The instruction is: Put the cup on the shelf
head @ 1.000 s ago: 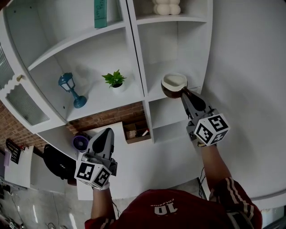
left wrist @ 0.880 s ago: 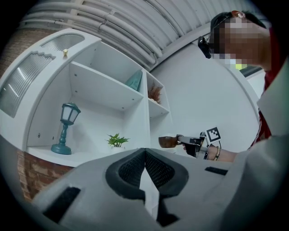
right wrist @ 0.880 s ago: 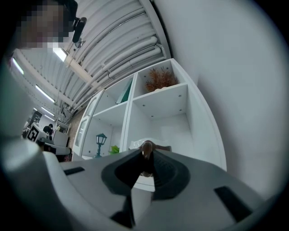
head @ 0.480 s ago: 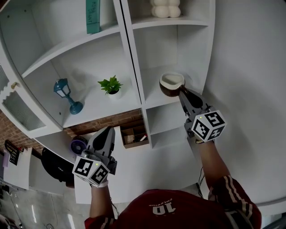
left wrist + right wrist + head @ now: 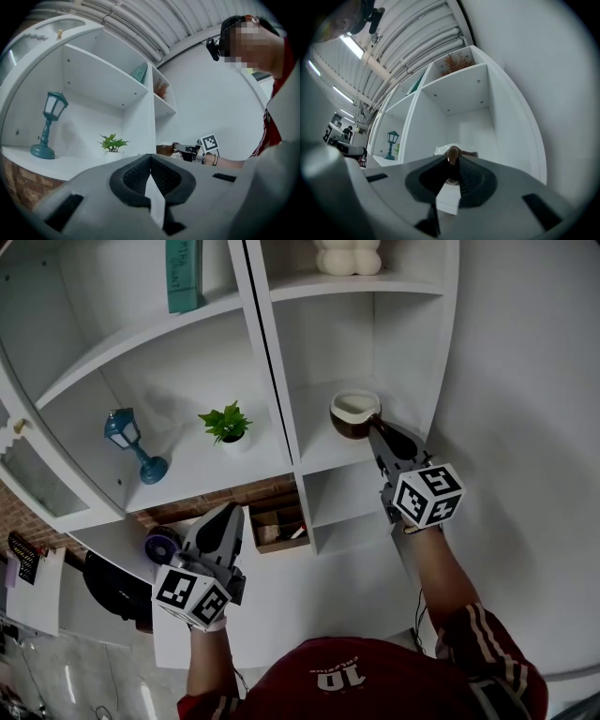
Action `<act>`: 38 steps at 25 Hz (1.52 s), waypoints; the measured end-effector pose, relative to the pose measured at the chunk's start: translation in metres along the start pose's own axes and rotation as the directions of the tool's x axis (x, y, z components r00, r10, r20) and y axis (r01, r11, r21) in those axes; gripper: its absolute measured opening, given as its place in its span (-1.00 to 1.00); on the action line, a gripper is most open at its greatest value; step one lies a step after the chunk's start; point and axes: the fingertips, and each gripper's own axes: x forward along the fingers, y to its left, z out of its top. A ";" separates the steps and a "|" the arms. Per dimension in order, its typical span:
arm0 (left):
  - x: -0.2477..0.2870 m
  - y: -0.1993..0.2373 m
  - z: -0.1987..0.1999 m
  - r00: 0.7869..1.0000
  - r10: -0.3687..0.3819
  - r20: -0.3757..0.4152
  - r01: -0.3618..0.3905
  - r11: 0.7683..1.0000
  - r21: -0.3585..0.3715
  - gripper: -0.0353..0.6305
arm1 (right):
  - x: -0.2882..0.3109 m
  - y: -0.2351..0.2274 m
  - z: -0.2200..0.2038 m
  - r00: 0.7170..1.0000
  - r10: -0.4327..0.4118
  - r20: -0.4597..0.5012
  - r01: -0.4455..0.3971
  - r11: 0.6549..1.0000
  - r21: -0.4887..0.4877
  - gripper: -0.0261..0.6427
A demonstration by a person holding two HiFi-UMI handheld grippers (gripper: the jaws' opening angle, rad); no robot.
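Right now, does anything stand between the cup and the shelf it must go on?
Nothing visible does. The right gripper holds the cup by its handle at the shelf board, which is bare around it. The plant stands in the next compartment.

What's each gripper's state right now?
Left gripper: shut, empty.
Right gripper: shut on the handle of the cup.

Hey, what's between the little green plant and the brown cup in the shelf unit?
The shelf's white upright divider stands between the plant and the cup; nothing else does. The head view shows this.
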 end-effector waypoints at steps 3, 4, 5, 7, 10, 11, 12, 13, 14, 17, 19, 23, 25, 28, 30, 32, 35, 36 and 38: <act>0.000 0.003 -0.003 1.000 0.011 -0.005 -0.011 1.000 -0.001 -0.90 | 0.005 -0.002 -0.003 1.000 -0.003 -0.003 0.003 1.000 -0.002 -0.78; 0.000 0.005 -0.004 1.000 0.014 -0.007 -0.014 1.000 0.000 -0.90 | 0.007 -0.002 -0.004 1.000 -0.004 -0.004 0.004 1.000 -0.004 -0.78; 0.001 0.007 -0.006 1.000 0.017 -0.009 -0.017 1.000 0.002 -0.90 | 0.008 -0.002 -0.005 1.000 -0.004 -0.004 0.004 1.000 -0.007 -0.77; 0.001 0.011 -0.010 1.000 0.024 -0.012 -0.024 1.000 0.006 -0.90 | 0.010 -0.002 -0.007 1.000 -0.008 -0.004 0.008 1.000 -0.013 -0.77; -0.001 0.013 -0.012 0.999 0.033 -0.020 -0.033 0.999 -0.008 -0.90 | 0.014 -0.002 -0.009 1.000 -0.013 -0.018 0.012 1.000 -0.014 -0.77; -0.001 0.013 -0.013 0.999 0.033 -0.020 -0.034 0.999 -0.010 -0.90 | 0.016 -0.003 -0.009 1.000 -0.013 -0.026 0.013 1.000 -0.013 -0.77; -0.001 0.013 -0.013 0.999 0.034 -0.020 -0.034 0.999 -0.011 -0.90 | 0.018 -0.003 -0.010 0.999 -0.015 -0.032 0.015 1.000 -0.011 -0.77; -0.001 0.013 -0.013 0.999 0.035 -0.019 -0.035 0.999 -0.013 -0.90 | 0.020 -0.004 -0.010 0.999 -0.018 -0.034 0.018 1.000 -0.010 -0.77; -0.001 0.014 -0.014 0.999 0.036 -0.018 -0.036 0.999 -0.016 -0.90 | 0.020 -0.004 -0.010 0.999 -0.024 -0.033 0.024 1.000 -0.010 -0.77; -0.003 0.015 -0.017 0.999 0.029 -0.013 -0.029 0.999 -0.013 -0.90 | 0.020 -0.004 -0.011 0.999 -0.044 -0.026 0.044 0.999 -0.017 -0.76; -0.006 0.015 -0.017 1.000 0.026 -0.011 -0.026 1.000 -0.008 -0.90 | 0.021 -0.004 -0.011 0.998 -0.048 -0.028 0.047 0.999 -0.018 -0.76; -0.012 0.013 -0.020 0.999 0.034 -0.017 -0.034 0.999 -0.016 -0.90 | 0.019 -0.005 -0.011 0.998 -0.057 -0.029 0.057 0.998 -0.021 -0.74; -0.016 0.013 -0.019 0.999 0.041 -0.019 -0.042 0.999 -0.019 -0.90 | 0.018 -0.005 -0.009 0.998 -0.063 -0.019 0.063 0.998 -0.018 -0.70; -0.022 0.016 -0.021 0.998 0.053 -0.023 -0.053 0.999 -0.012 -0.90 | 0.017 -0.004 -0.007 0.998 -0.056 -0.019 0.056 0.998 -0.018 -0.67; -0.024 0.016 -0.022 0.998 0.061 -0.029 -0.062 0.998 -0.008 -0.90 | 0.016 -0.002 -0.010 0.998 -0.052 -0.034 0.051 0.998 -0.021 -0.64; -0.027 0.015 -0.023 0.997 0.064 -0.033 -0.064 0.998 -0.007 -0.90 | 0.014 -0.002 -0.012 0.998 -0.055 -0.039 0.054 0.998 -0.021 -0.63; -0.030 0.014 -0.024 0.998 0.061 -0.031 -0.061 0.998 -0.009 -0.90 | 0.011 -0.004 -0.012 0.997 -0.056 -0.049 0.055 0.998 -0.025 -0.62; -0.031 0.013 -0.023 0.998 0.060 -0.030 -0.060 0.998 -0.009 -0.90 | 0.010 -0.004 -0.012 0.997 -0.054 -0.053 0.053 0.998 -0.024 -0.62; -0.033 0.011 -0.021 0.998 0.058 -0.025 -0.059 0.998 -0.014 -0.90 | 0.006 -0.003 -0.013 0.997 -0.054 -0.060 0.053 0.998 -0.027 -0.62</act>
